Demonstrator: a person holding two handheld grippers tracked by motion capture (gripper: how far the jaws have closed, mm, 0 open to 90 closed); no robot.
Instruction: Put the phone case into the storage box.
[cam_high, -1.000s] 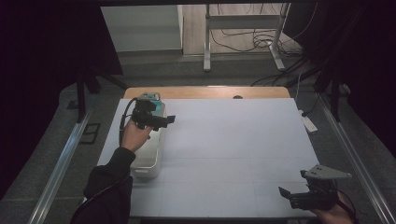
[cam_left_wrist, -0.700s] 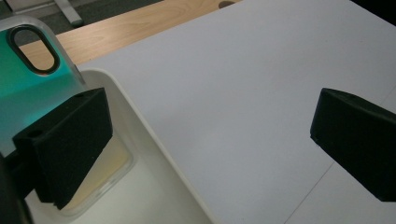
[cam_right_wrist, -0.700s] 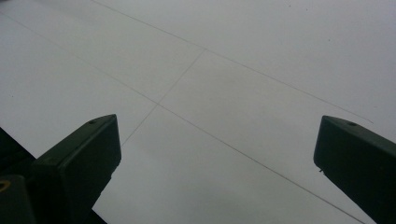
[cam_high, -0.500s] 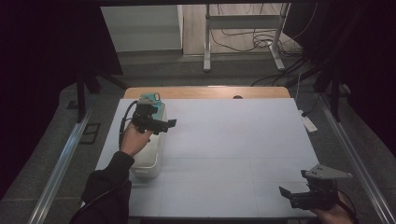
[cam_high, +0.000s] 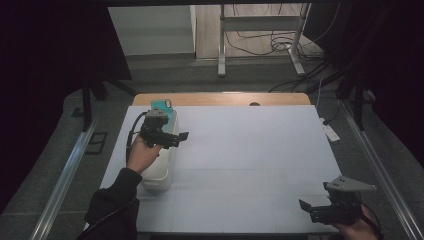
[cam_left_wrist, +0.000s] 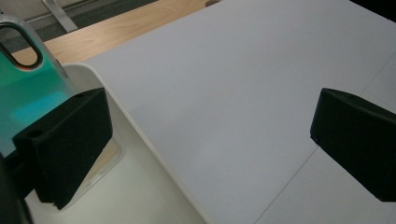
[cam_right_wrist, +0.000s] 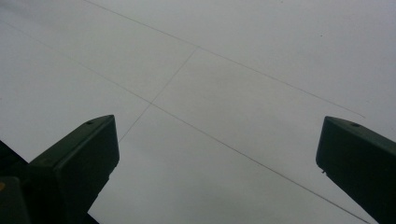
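A teal, flat object (cam_high: 162, 106) with an oval hole near its top stands in the far end of a white bin (cam_high: 159, 176) at the table's left side. In the left gripper view the teal object (cam_left_wrist: 25, 95) is just behind the left jaw, and the bin's rim (cam_left_wrist: 140, 135) runs between the jaws. My left gripper (cam_high: 176, 138) hovers over the bin, pointing right, open and holding nothing (cam_left_wrist: 210, 140). My right gripper (cam_high: 307, 210) is low at the near right corner, open over bare white tabletop (cam_right_wrist: 215, 168).
A white sheet (cam_high: 250, 155) covers the table, with a wooden strip (cam_high: 220, 98) at the far edge. A metal stand and cables (cam_high: 260, 30) sit on the floor beyond. Rails run along both sides of the table.
My left gripper has drifted a little toward the near side above the bin. The right gripper has not moved.
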